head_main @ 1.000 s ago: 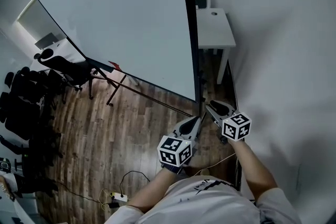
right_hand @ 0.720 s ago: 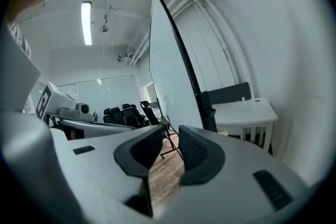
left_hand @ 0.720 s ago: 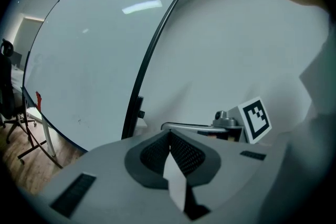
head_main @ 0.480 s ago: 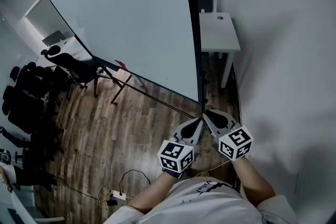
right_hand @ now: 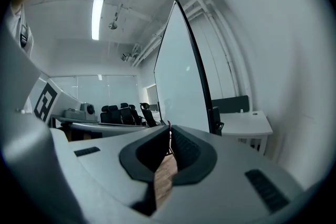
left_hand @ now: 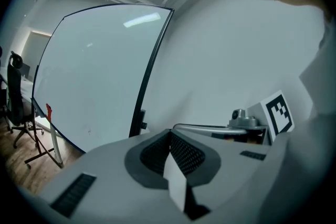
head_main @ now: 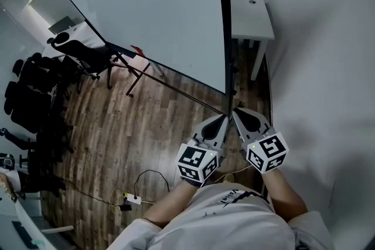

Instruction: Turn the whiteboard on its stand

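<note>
No word or number is showing clearly enough to be read. The only signs are black-and-white square code markers. They are sitting on the left cube (head_main: 196,164) at the back of the left gripper (head_main: 224,118) and on the right cube (head_main: 267,152) at the back of the right gripper (head_main: 234,110). A short line of pale print is running across the person's shirt (head_main: 231,196), just behind both grippers, but it is too small to make out.
</note>
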Demonstrator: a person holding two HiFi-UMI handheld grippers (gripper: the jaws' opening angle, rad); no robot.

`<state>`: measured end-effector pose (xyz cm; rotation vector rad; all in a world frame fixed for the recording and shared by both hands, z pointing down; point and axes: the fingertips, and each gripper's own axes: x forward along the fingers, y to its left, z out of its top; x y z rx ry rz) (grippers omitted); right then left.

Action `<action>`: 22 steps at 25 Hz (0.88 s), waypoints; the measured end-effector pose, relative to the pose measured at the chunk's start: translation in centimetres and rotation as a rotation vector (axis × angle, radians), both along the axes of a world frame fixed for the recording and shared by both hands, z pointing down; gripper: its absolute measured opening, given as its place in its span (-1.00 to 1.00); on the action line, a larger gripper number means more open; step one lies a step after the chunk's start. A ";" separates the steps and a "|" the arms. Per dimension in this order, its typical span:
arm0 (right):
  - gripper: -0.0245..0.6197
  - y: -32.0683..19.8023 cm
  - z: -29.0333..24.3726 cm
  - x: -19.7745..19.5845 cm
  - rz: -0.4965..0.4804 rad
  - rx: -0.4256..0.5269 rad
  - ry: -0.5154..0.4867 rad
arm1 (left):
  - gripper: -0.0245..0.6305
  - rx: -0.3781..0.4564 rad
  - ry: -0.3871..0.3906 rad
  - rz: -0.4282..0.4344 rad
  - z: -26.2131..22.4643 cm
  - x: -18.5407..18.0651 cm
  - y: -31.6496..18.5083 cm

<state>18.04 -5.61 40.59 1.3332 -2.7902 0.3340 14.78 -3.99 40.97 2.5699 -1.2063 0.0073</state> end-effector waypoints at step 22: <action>-0.88 1.0 0.8 0.0 -0.036 -0.030 -0.042 | -0.89 -0.012 -0.015 -0.003 1.1 0.3 0.8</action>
